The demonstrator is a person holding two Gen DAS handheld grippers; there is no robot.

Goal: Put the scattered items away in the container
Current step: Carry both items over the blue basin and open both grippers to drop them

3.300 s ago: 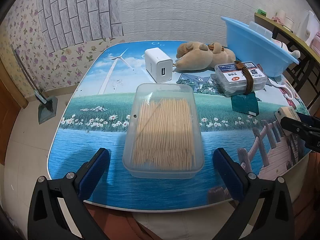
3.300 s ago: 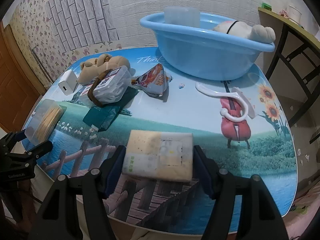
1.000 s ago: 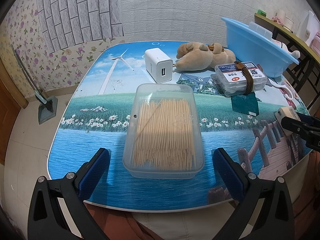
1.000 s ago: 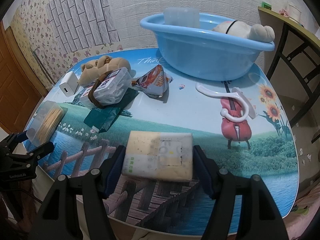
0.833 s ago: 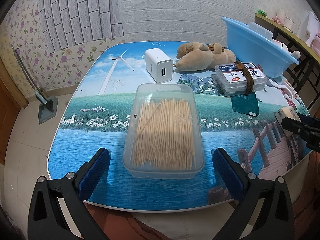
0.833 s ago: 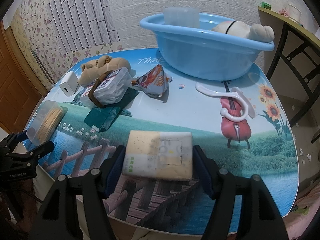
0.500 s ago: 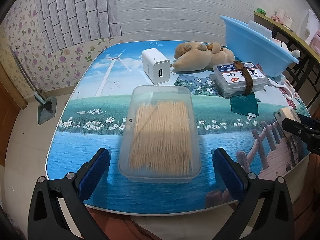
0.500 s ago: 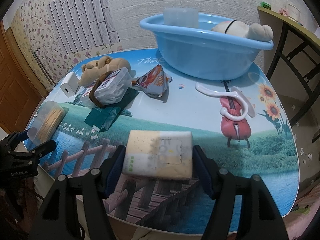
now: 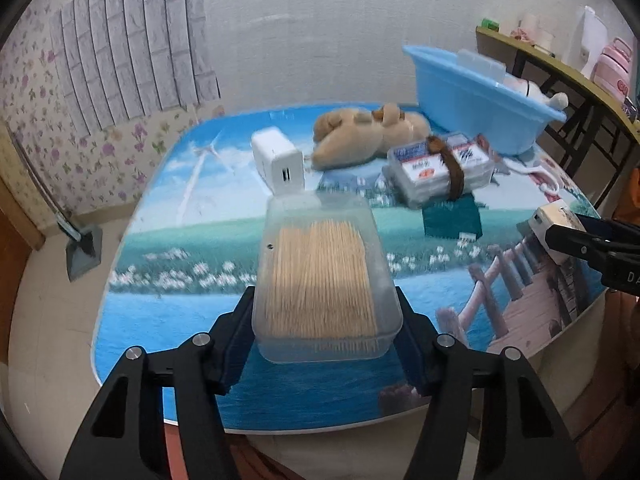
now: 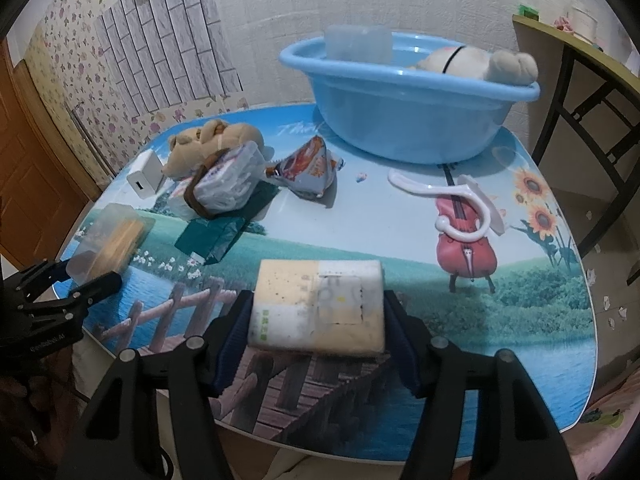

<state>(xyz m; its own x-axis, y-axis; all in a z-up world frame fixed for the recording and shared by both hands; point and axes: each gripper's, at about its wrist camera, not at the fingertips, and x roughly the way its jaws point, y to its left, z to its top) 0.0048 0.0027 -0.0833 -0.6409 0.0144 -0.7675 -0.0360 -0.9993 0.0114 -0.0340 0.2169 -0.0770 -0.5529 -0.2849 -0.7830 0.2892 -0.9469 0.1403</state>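
Note:
A clear plastic box of toothpicks [image 9: 324,280] sits at the table's near edge between the pads of my left gripper [image 9: 325,312]. Its jaws are closing, and both pads touch the box's sides. The yellow and white sponge [image 10: 318,304] lies between the pads of my right gripper [image 10: 318,320], whose jaws are also closing and press on its ends. The blue basin [image 10: 400,120] stands at the far side of the table, holding a clear box and a plush toy. From the right wrist view the left gripper [image 10: 60,284] shows at the far left.
Scattered on the table are a brown plush toy [image 10: 216,140], a white charger [image 10: 146,176], a banded pack of tissues [image 10: 228,180], a green pouch [image 10: 216,236], a snack bag [image 10: 310,168] and a white hook [image 10: 452,208]. A dark shelf frame [image 10: 580,92] stands at right.
The left gripper's wide jaws have come in onto the sides of the toothpick box, and its view has shifted slightly. The right gripper's pads have drawn a little tighter on the sponge.

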